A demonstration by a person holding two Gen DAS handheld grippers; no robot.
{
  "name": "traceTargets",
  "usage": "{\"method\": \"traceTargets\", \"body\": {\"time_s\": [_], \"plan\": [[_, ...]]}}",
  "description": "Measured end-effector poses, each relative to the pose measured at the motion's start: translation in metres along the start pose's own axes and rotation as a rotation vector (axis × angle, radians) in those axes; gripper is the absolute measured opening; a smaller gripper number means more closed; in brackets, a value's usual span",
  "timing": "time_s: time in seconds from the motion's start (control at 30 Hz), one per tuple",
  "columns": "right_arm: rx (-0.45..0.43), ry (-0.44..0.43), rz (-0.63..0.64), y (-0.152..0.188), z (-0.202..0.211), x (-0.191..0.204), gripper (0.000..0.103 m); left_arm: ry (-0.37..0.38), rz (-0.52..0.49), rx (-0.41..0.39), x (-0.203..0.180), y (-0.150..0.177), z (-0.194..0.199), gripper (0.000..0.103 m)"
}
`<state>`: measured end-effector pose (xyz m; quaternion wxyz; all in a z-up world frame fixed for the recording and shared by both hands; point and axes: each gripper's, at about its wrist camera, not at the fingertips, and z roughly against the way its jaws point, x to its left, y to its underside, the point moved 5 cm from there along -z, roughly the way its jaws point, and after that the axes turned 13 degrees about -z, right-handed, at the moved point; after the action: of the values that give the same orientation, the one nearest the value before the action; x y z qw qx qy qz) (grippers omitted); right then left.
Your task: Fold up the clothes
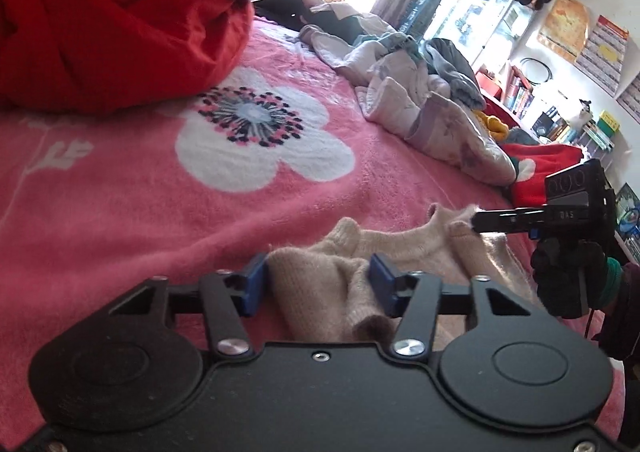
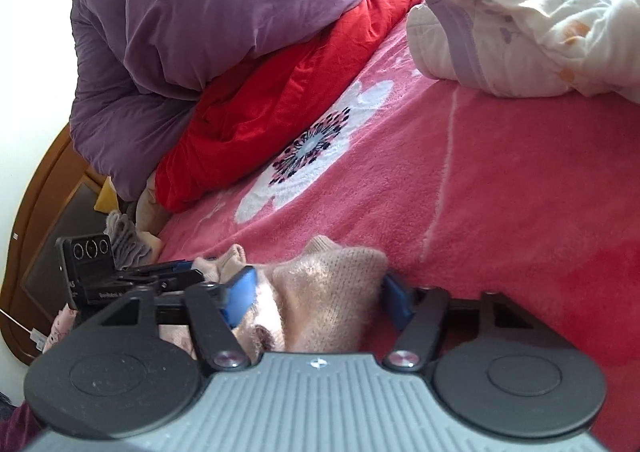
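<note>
A fuzzy beige-pink knit sweater (image 1: 400, 242) lies bunched at the near edge of the pink bed blanket. My left gripper (image 1: 316, 284) is shut on a thick fold of it between the blue pads (image 1: 253, 284). My right gripper (image 2: 320, 292) is shut on another fold of the same sweater (image 2: 328, 292). In the left wrist view the right gripper (image 1: 476, 221) shows from the side, pinching the sweater's edge. In the right wrist view the left gripper (image 2: 198, 272) shows at the left, holding the sweater's other end. A black glove holds the right gripper's handle.
The pink blanket (image 1: 160, 204) with a white flower covers the bed. A red quilt (image 1: 112, 20) and a purple quilt (image 2: 208, 20) are piled at the headboard side. A heap of pale floral clothes (image 1: 420, 108) lies further along. Bookshelves (image 1: 560, 120) stand beyond the bed.
</note>
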<state>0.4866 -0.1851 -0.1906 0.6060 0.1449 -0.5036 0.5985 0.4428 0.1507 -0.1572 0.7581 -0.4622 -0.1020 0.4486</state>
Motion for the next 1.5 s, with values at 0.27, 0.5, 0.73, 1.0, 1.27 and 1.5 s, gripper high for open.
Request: {"method": "traceTargets", "body": {"time_s": [0.27, 0.5, 0.73, 1.0, 1.27, 1.5], "plan": [[-0.072, 0.001, 0.116, 0.009, 0.012, 0.018, 0.021, -0.049, -0.096, -0.040, -0.019, -0.013, 0.019, 0.016], [-0.138, -0.038, 0.215, 0.017, 0.052, 0.062, 0.021, -0.074, -0.100, -0.190, -0.053, -0.013, 0.079, 0.014], [-0.163, -0.064, 0.374, 0.066, 0.117, 0.122, 0.021, -0.160, -0.197, -0.227, -0.129, 0.007, 0.146, 0.014], [-0.154, -0.002, 0.559, 0.161, 0.184, 0.163, 0.020, -0.285, -0.414, -0.187, -0.228, 0.061, 0.203, 0.014], [0.004, 0.138, 0.935, 0.275, 0.217, 0.187, 0.020, -0.401, -0.676, 0.030, -0.293, 0.151, 0.225, 0.013], [0.132, 0.214, 1.109, 0.359, 0.225, 0.182, 0.020, -0.411, -0.785, 0.132, -0.330, 0.211, 0.235, 0.013]]}}
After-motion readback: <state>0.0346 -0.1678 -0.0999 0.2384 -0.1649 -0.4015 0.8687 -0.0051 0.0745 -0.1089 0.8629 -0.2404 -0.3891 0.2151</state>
